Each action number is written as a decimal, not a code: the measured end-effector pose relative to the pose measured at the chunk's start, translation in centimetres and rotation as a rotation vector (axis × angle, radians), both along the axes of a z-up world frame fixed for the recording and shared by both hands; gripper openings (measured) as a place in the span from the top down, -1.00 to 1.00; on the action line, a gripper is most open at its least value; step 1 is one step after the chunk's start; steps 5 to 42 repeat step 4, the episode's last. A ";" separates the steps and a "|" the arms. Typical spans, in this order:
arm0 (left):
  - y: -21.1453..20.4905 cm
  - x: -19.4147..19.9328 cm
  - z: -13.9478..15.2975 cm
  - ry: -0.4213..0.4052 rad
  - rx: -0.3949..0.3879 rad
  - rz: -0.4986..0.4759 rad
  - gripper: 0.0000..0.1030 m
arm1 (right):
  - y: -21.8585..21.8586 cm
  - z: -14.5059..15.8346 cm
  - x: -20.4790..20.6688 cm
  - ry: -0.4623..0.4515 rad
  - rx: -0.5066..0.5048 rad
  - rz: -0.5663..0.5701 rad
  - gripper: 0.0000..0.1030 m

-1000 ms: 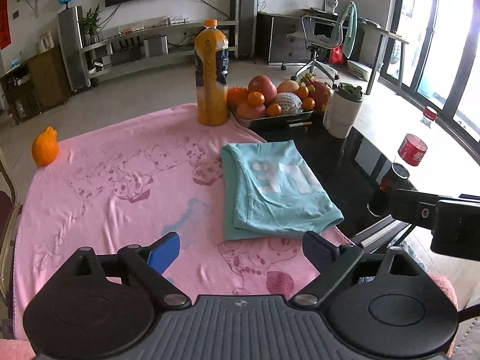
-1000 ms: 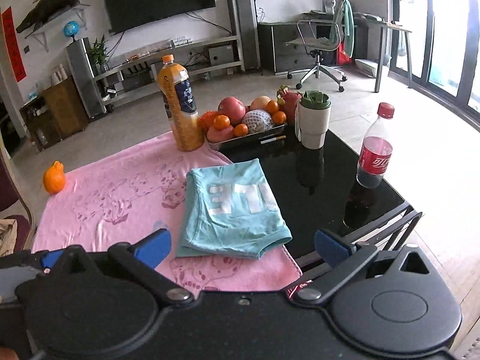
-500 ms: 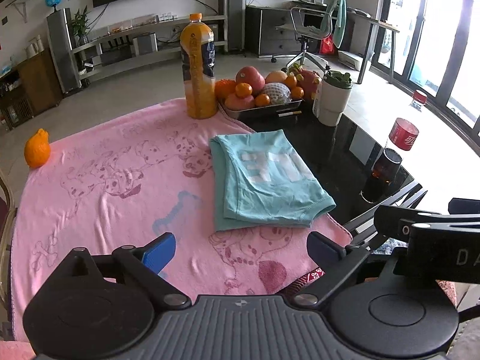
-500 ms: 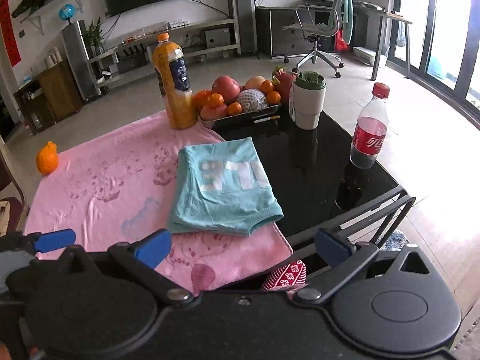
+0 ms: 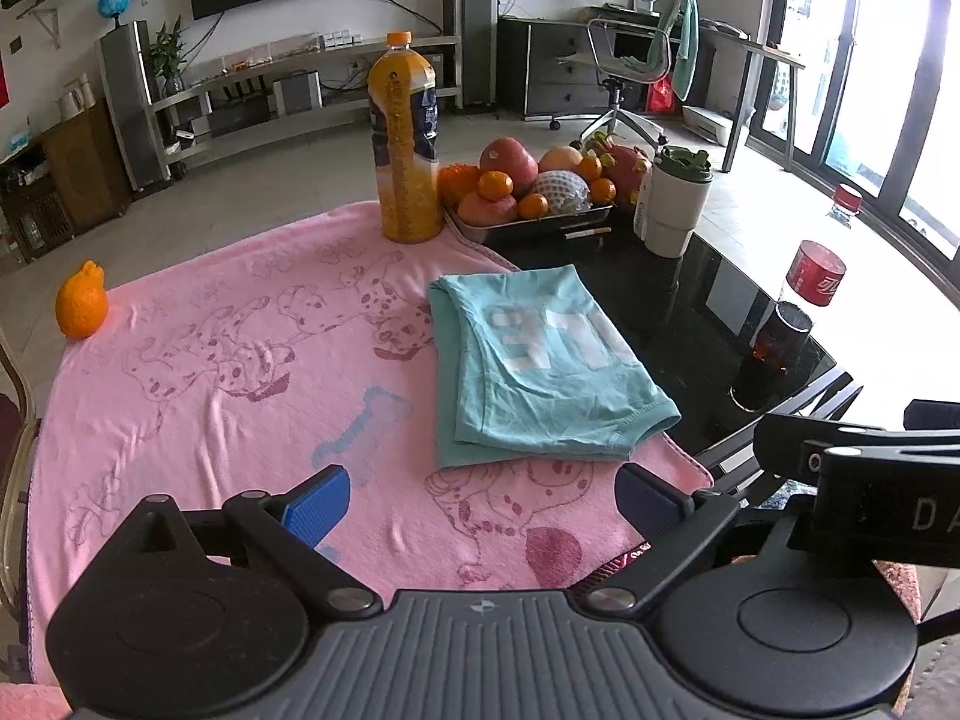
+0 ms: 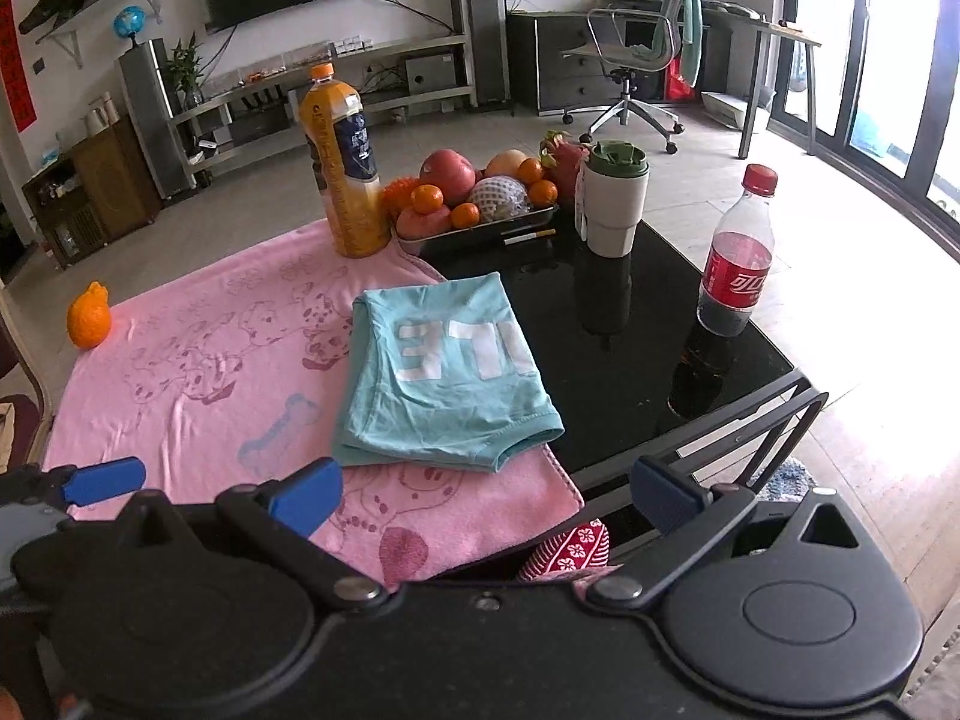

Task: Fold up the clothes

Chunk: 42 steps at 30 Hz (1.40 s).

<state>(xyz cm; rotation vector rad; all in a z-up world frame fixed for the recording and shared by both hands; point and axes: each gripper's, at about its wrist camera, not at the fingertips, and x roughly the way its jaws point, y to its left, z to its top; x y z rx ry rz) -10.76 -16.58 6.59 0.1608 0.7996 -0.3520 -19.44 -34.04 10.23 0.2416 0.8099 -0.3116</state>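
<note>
A teal T-shirt [image 5: 540, 366] with white letters lies folded into a compact rectangle on the pink cartoon blanket [image 5: 228, 372], partly over the black glass tabletop [image 5: 702, 300]. It also shows in the right wrist view [image 6: 444, 372]. My left gripper [image 5: 483, 501] is open and empty, held back from the shirt above the table's near edge. My right gripper [image 6: 486, 495] is open and empty, also short of the shirt, to the right of the left one. A blue fingertip of the left gripper [image 6: 105, 480] shows at the lower left of the right wrist view.
A tall orange juice bottle [image 5: 405, 138], a fruit tray [image 5: 528, 198] and a white cup with a green lid [image 5: 675, 201] stand at the far side. A cola bottle [image 6: 738, 258] stands at the right. A lone orange [image 5: 81, 300] sits at the blanket's left edge.
Both grippers have pulled back and up from the folded shirt, so the table looks farther away. Both stay open and empty. The shirt has not moved.
</note>
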 end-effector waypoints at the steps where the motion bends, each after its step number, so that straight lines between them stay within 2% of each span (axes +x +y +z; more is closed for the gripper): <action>1: 0.0 0.0 0.0 0.002 -0.001 0.001 -0.89 | 0.0 0.0 0.0 0.000 0.000 0.000 -1.00; 42: 0.0 0.1 0.0 0.004 -0.001 0.004 -0.89 | 0.1 0.0 0.0 -0.001 -0.001 -0.002 -1.00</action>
